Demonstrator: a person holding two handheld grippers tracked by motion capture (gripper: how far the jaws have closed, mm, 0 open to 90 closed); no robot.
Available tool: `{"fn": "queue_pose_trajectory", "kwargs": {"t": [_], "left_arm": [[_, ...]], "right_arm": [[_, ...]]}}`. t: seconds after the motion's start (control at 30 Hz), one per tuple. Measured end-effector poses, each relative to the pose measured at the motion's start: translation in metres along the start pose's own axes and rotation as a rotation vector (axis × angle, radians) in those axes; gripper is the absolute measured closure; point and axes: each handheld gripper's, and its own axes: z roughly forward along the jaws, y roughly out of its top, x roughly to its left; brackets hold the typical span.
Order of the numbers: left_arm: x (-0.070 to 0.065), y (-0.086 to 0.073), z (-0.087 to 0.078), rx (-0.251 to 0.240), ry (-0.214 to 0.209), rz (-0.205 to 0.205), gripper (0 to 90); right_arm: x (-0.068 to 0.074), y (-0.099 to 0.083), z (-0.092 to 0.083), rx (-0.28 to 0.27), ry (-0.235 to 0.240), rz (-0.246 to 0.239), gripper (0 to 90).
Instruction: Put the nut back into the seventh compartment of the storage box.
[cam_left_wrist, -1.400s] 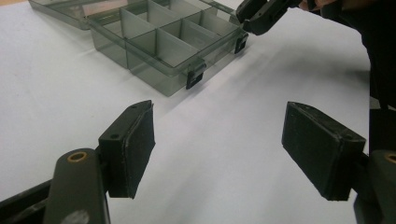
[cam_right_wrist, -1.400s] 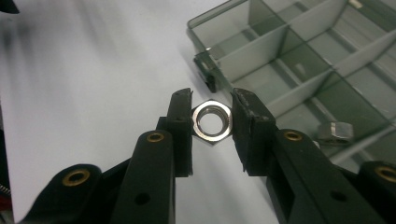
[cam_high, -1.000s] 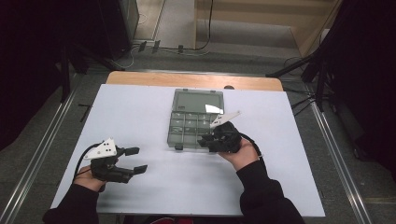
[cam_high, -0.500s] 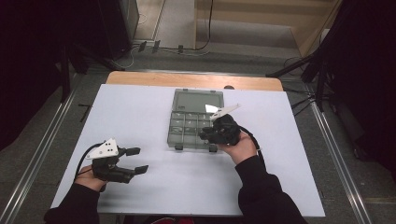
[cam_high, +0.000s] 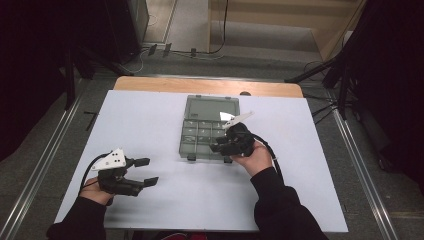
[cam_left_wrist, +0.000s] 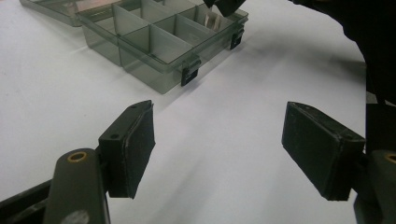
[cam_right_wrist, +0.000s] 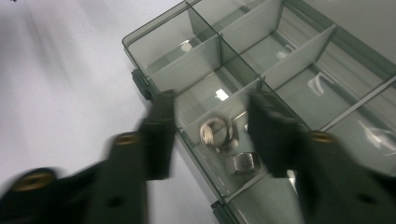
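White table (cam_high: 150, 120): your R gripper (cam_right_wrist: 210, 128) open over organizer box (cam_high: 207, 127) w/ nuts (cam_right_wrist: 219, 135); L gripper (cam_left_wrist: 219, 135) open, well apart from box.

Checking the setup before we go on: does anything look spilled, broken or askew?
Nothing stands out. The compartment box lies open and flat on the table, and two metal nuts sit inside one compartment, none spilled.
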Motion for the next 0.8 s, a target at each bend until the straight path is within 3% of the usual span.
{"fn": "queue_pose_trajectory", "kwargs": {"t": [0.07,0.1,0.5,0.8], "left_arm": [[0.000,0.000,0.000,0.002,0.001,0.001,25.9],[0.000,0.000,0.000,0.002,0.001,0.002,25.9],[-0.001,0.001,-0.001,-0.002,0.002,0.004,25.9],[-0.001,0.001,-0.001,-0.002,0.004,0.006,25.9]], "right_arm": [[0.003,0.000,-0.001,-0.004,-0.034,-0.023,42.1],[0.003,0.000,-0.001,-0.007,-0.026,-0.022,39.2],[0.003,-0.005,-0.011,-0.064,0.026,-0.005,35.0],[0.009,-0.019,-0.021,-0.102,0.065,-0.022,28.1]]}}
